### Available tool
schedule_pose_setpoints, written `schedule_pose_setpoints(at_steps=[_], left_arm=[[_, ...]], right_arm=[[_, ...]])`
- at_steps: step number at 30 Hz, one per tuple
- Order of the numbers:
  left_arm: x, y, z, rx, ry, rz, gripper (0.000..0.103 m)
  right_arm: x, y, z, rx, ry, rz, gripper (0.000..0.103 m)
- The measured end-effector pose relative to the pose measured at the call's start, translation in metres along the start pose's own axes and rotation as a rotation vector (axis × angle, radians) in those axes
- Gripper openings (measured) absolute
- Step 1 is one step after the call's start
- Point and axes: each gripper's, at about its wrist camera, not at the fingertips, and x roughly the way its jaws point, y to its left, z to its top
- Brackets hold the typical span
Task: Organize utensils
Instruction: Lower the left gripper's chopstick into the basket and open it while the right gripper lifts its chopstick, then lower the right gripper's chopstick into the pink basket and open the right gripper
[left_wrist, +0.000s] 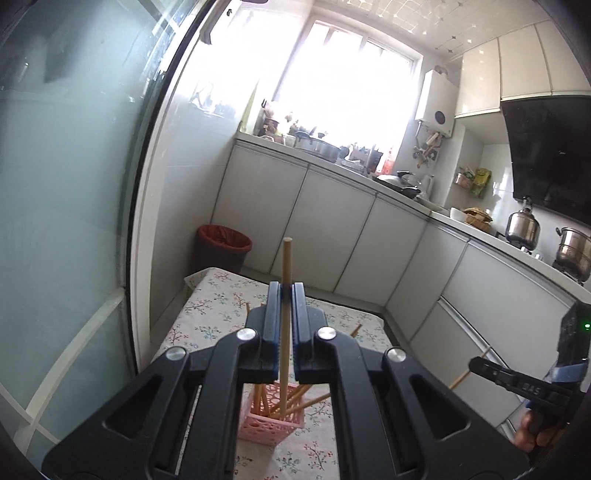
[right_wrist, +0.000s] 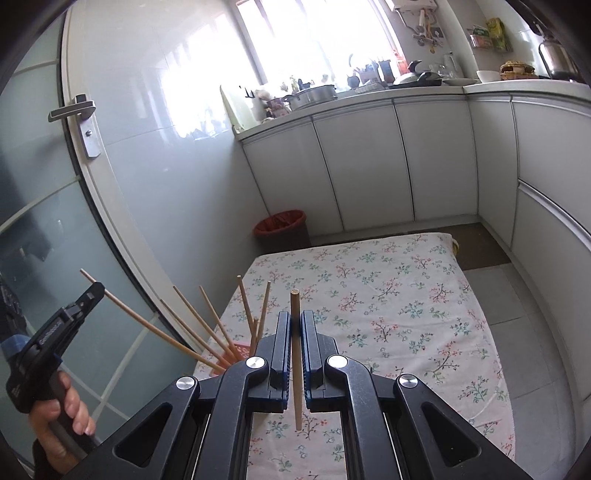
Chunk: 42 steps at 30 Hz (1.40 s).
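**Clerk:** Wooden stock is entered first. One slim round light-wood chopstick (left_wrist: 285, 332) is recorded clamped upright in the left gripper (left_wrist: 286, 295); the jaws are clenched on it, its tip above the pads and its lower end hanging over the pink perforated plastic utensil basket (left_wrist: 271, 421).

**Checker:** And the second item?

**Clerk:** A matching light-wood chopstick (right_wrist: 295, 362) is listed in the right gripper (right_wrist: 294, 321), gripped likewise between the closed blue pads, held clear above the floral-printed tablecloth (right_wrist: 406, 314). Its lower end is seen free, touching nothing.

**Checker:** Why is each stick kept vertical?

**Clerk:** It is judged that an upright hold lets the end be dropped straight through the basket's open top, without the sticks already inside being struck.

**Checker:** Basket contents?

**Clerk:** Several chopsticks are logged inside, leaning fanned outward toward the glass door (right_wrist: 110, 229). The basket is stood on the cloth near the table's door-side edge, just below the left gripper and to the left of the right one.

**Checker:** Status of task?

**Clerk:** Partly done, by estimate: two sticks are not yet deposited. The left one is better placed for insertion. The leaning sticks are noted as an obstruction risk.
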Motion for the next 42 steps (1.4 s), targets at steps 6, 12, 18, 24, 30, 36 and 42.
schedule_pose_setpoints(at_steps=[6,12,18,24,30,36,42], left_arm=[[0.024,-0.007,-0.010,0.049,0.046,0.047,0.006],[0.049,-0.010,-0.022,0.070,0.141,0.085,0.006],[0.064,-0.005,-0.031,0.082,0.196,0.101,0.006],[0.053,-0.011,-0.029,0.085,0.192,0.039,0.037],[0.032,-0.011,-0.022,0.098,0.204,0.046,0.057],[0.031,0.001,-0.036,0.108,0.331,0.098,0.068],[0.036,0.012,-0.045,0.122,0.411,0.131,0.070]], right_arm=[[0.000,-0.006,-0.001,0.002,-0.003,0.003,0.005],[0.000,-0.007,-0.002,0.003,0.004,0.004,0.005],[0.000,-0.005,-0.003,-0.002,0.002,0.012,0.005],[-0.002,0.001,-0.002,0.003,-0.013,0.039,0.005],[-0.004,0.014,0.005,0.021,-0.042,0.087,0.005],[0.007,0.034,0.016,0.041,-0.074,0.130,0.005],[0.026,0.047,0.021,0.051,-0.104,0.143,0.005]])
